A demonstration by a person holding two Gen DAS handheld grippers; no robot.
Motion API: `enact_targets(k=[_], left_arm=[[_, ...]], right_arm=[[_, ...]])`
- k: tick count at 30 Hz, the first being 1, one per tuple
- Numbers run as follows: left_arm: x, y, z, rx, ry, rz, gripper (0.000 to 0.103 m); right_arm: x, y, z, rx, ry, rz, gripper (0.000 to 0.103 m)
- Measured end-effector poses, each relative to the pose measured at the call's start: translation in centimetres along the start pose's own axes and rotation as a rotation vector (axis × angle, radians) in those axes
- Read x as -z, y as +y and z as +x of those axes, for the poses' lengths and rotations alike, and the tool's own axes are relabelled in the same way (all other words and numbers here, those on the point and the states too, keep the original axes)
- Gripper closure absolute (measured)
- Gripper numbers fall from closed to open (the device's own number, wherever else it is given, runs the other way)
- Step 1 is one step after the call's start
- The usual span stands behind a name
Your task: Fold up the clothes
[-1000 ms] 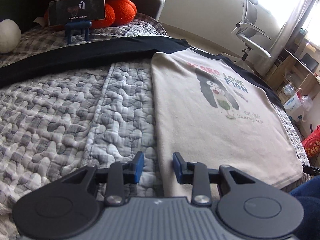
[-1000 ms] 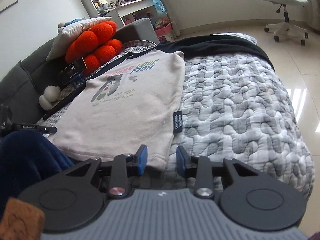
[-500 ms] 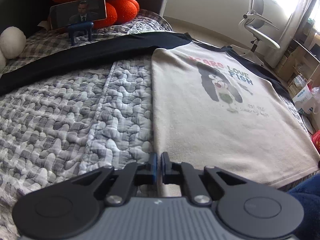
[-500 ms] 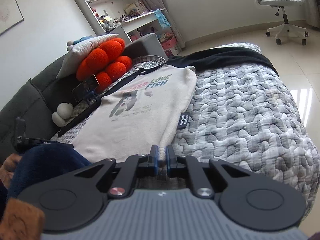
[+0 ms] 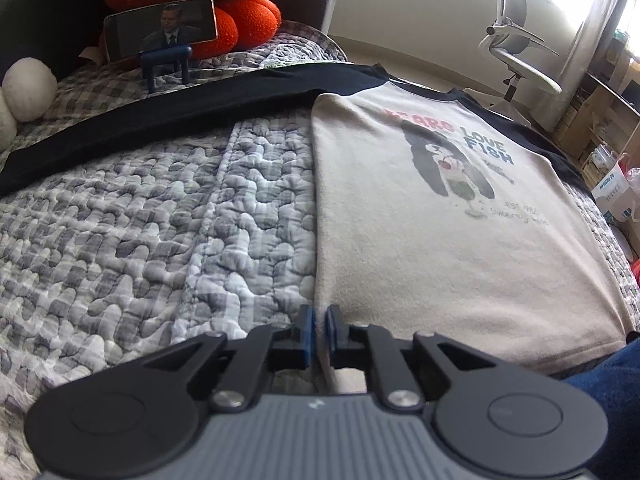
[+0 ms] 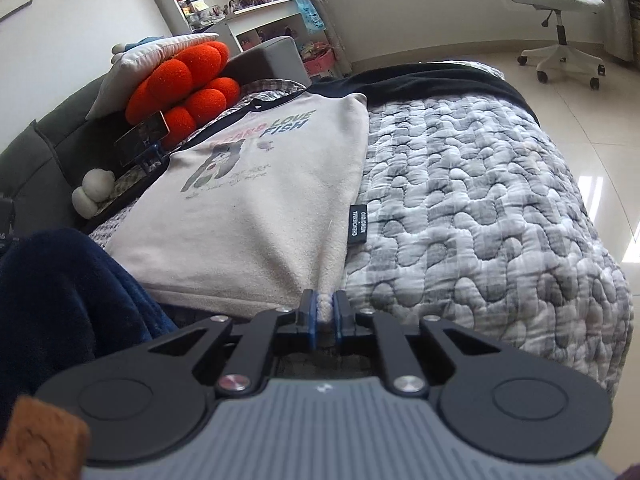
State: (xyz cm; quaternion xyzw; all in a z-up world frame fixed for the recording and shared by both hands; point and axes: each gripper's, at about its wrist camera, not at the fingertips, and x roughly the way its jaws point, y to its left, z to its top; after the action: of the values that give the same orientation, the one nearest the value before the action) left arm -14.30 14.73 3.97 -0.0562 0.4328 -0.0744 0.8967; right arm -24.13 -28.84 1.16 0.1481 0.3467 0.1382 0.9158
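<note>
A cream shirt (image 5: 420, 216) with black sleeves and a bear print lies face up on the grey quilted bed (image 5: 140, 220). Its long black sleeves stretch out flat to both sides. My left gripper (image 5: 319, 330) is shut on the shirt's near hem corner at its left edge. In the right wrist view the same shirt (image 6: 264, 208) shows, and my right gripper (image 6: 325, 314) is shut on the opposite hem corner, with cream cloth bunched between the blue pads. That corner is lifted slightly off the quilt.
A phone on a blue stand (image 5: 160, 36) and orange cushions (image 5: 224, 0) sit at the head of the bed. A white plush (image 5: 28, 88) lies at far left. A person's blue sleeve (image 6: 60, 300) is close by. An office chair (image 6: 560, 12) stands on the tiled floor.
Both grippers went from open to shut on the shirt's near hem corners. Since then both have risen a little, pulling the hem up slightly.
</note>
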Motion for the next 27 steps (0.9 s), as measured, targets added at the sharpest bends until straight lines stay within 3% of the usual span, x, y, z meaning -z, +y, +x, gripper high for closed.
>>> enact_targets(k=[5,13,18,24,27], left_arm=[[-0.7,0.1,-0.7,-0.038,-0.034,-0.016,0.081],[-3.7,0.6,-2.3,-0.114,-0.115,-0.024,0.078],[-6.9,-1.5,-2.3,-0.077,-0.147,-0.037,0.075],[-12.3,-7.7,-2.2,0.02,-0.202,-0.044,0.074],[-15.3,-11.3,-2.1,0.048,-0.233,-0.043,0.066]], right_arm=[[-1.0,0.0,-0.7,0.0,-0.018,-0.036,0.088],[-2.7,-1.9,-3.2,0.09,-0.101,-0.015,0.087],[-3.9,-3.6,-3.8,0.024,-0.159,0.113,0.087],[-7.2,-4.4,-2.8,0.018,-0.189,0.184,0.085],[-9.4,-4.0,-2.3,-0.001,-0.198,0.174,0.085]])
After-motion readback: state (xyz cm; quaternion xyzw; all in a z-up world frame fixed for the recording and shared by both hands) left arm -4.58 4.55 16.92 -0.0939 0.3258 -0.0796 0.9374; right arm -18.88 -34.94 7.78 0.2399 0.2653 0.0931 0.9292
